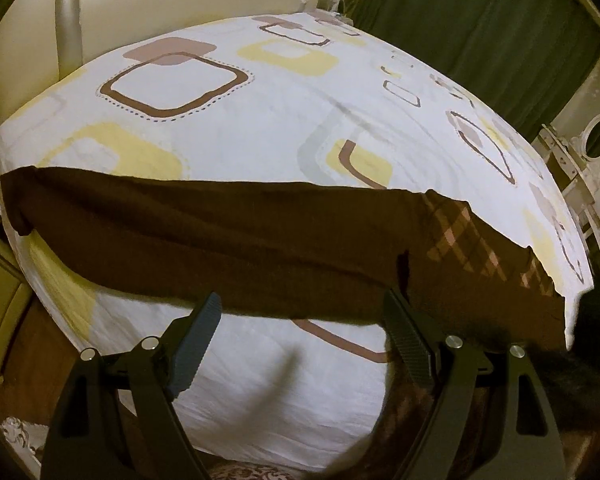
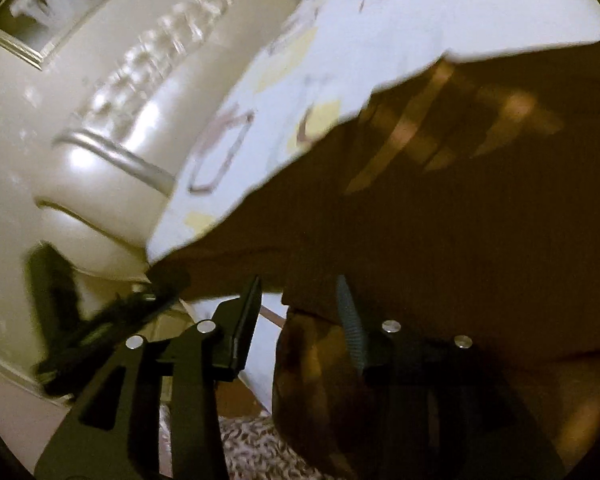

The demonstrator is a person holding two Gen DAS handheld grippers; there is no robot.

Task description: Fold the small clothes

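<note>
A dark brown garment [image 1: 228, 236] with a pink-and-tan check patch [image 1: 460, 232] at its right end lies stretched across the near part of the bed. My left gripper [image 1: 302, 300] is open wide at the garment's near edge, its fingertips [image 1: 212, 304] over the hem and pressing on nothing. In the right wrist view the same brown garment [image 2: 440, 240] fills the right half, blurred. My right gripper [image 2: 300, 286] is open part way at a hanging corner of the cloth, and its pads [image 2: 350, 312] do not press on it.
The bed carries a white sheet [image 1: 260, 120] printed with brown and yellow squares. A cream padded headboard [image 1: 160, 4] stands behind it and a green curtain [image 1: 480, 32] at the back right. White carved furniture [image 1: 596, 140] is on the right. A patterned rug [image 2: 260, 448] lies below.
</note>
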